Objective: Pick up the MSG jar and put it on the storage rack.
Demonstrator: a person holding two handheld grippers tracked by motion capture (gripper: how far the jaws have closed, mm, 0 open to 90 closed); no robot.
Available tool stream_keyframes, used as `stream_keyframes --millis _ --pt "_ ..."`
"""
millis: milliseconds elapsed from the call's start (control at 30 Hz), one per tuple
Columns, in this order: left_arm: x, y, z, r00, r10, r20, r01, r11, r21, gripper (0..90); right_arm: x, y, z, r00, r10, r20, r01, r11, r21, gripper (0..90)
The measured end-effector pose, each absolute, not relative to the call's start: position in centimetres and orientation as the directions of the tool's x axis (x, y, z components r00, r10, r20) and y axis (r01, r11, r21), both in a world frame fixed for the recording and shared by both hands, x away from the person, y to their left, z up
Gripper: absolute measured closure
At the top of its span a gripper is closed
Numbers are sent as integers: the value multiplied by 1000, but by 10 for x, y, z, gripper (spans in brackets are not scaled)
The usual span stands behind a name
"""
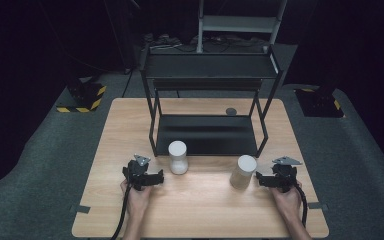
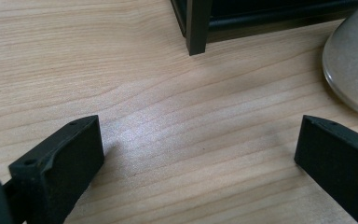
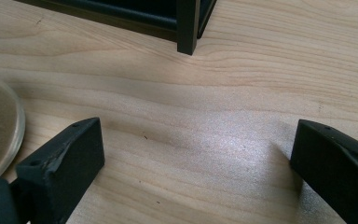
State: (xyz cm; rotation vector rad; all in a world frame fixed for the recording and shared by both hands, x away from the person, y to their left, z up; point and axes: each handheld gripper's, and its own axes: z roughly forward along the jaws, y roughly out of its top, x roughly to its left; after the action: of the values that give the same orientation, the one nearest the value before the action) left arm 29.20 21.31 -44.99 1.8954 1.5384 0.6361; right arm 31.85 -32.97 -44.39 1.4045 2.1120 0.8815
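Both hands rest low on the pale wooden bench (image 1: 200,210), near its front edge, so this looks like the approach step. The left claw (image 1: 156,177) stands spread wide and empty, just beside the white waisted cylinder (image 1: 177,157). The right claw (image 1: 260,180), equally wide and empty, sits just beside the beige upright cylinder (image 1: 243,171). Both cylinders stand before the black metal two-tier shelf (image 1: 207,67). Next, each claw probably must slide around its cylinder, then close
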Motion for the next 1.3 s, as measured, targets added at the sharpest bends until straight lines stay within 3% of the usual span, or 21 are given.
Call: stream_keyframes --millis 233,800,1300 --pt "292 214 -450 223 975 -6 683 -152 715 6 319 -330 -444 -379 925 -21 636 277 721 22" --pt "284 218 -445 387 921 -34 666 -254 701 5 318 -330 -444 -378 925 -21 636 277 721 22" --pt "285 208 -445 448 891 -76 611 -243 753 23 318 -330 -444 -379 925 -22 636 278 720 22"
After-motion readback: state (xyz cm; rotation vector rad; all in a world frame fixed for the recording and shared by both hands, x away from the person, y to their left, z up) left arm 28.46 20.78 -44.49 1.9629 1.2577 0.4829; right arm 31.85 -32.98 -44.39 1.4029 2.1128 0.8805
